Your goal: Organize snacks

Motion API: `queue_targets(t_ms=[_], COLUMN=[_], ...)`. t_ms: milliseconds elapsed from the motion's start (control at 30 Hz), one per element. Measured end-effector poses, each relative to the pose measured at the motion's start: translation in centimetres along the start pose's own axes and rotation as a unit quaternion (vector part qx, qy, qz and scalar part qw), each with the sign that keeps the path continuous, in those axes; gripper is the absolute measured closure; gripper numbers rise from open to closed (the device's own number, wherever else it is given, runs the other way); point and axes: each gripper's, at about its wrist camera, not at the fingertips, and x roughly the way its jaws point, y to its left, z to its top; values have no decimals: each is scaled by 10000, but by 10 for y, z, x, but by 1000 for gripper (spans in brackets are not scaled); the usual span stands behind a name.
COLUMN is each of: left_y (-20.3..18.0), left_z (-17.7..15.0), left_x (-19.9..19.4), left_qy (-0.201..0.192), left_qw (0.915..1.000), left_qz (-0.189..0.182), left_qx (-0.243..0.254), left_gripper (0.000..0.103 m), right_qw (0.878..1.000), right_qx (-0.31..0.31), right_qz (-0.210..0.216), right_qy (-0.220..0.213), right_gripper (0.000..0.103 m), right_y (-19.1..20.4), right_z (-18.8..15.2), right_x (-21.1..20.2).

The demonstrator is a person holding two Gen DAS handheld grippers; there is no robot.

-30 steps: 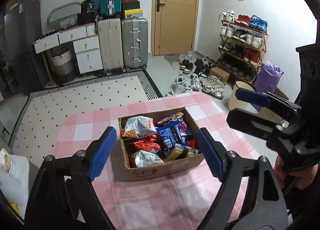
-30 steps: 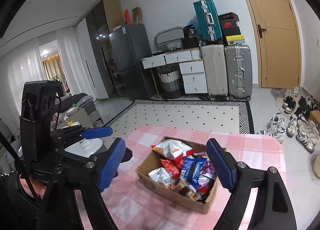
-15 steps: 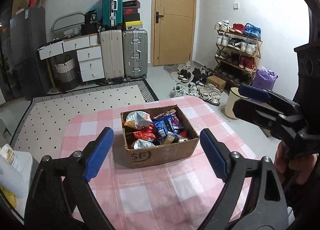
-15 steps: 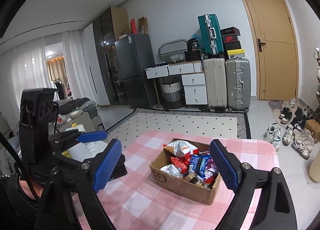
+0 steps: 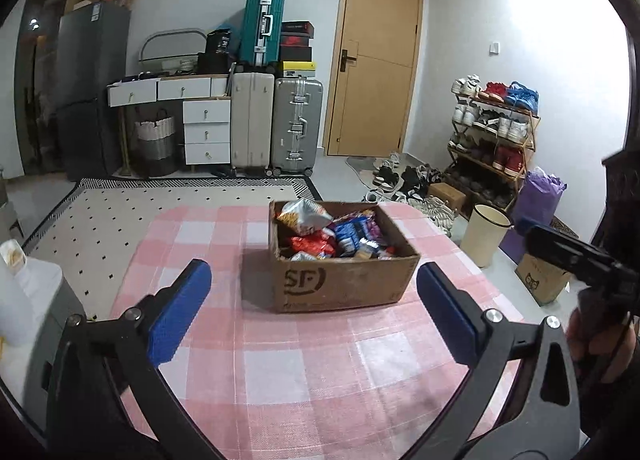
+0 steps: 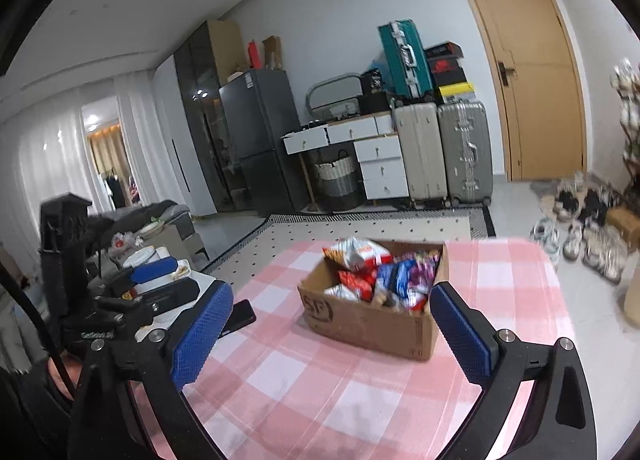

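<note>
A brown cardboard box point(image 5: 344, 280) marked SF stands on the pink checked tablecloth point(image 5: 304, 380). It holds several snack packets point(image 5: 332, 230), with a silver-orange bag point(image 5: 304, 214) on top. The box also shows in the right wrist view point(image 6: 372, 324) with the snacks point(image 6: 380, 272) inside. My left gripper point(image 5: 314, 304) is open and empty, held back from the box's near side. My right gripper point(image 6: 330, 328) is open and empty, level with the box's near corner. Each gripper shows at the edge of the other's view.
A black phone point(image 6: 240, 316) lies at the table's left edge. A white side unit point(image 5: 28, 300) stands left of the table. A cream bin point(image 5: 486, 232), a purple bag point(image 5: 538, 204) and a shoe rack point(image 5: 496, 132) stand to the right. Suitcases point(image 5: 276, 120) and a door are behind.
Both grippers have pulled back and lowered away from the box, which now looks farther off and is seen more from the side. Both stayed open.
</note>
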Motion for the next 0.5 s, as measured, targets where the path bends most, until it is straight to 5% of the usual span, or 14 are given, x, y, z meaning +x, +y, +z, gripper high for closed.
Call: queue_targets(t_ms=[333,500], left_y=[30,29], left_z=[-73,-104], left_x=[47,71], left_qy=[-25,-11], left_qw=[9981,9967], left_qz=[510,795], left_qx=[-340,-133], left_gripper=[1,1], right_qw=[9986,9979], right_qx=[-200,-229], right_qz=[-484,-601], right_qy=[-108,18], right_gripper=[2,2], right_y=[-26,-45], right_z=[-71,-100], right_x=[0,13])
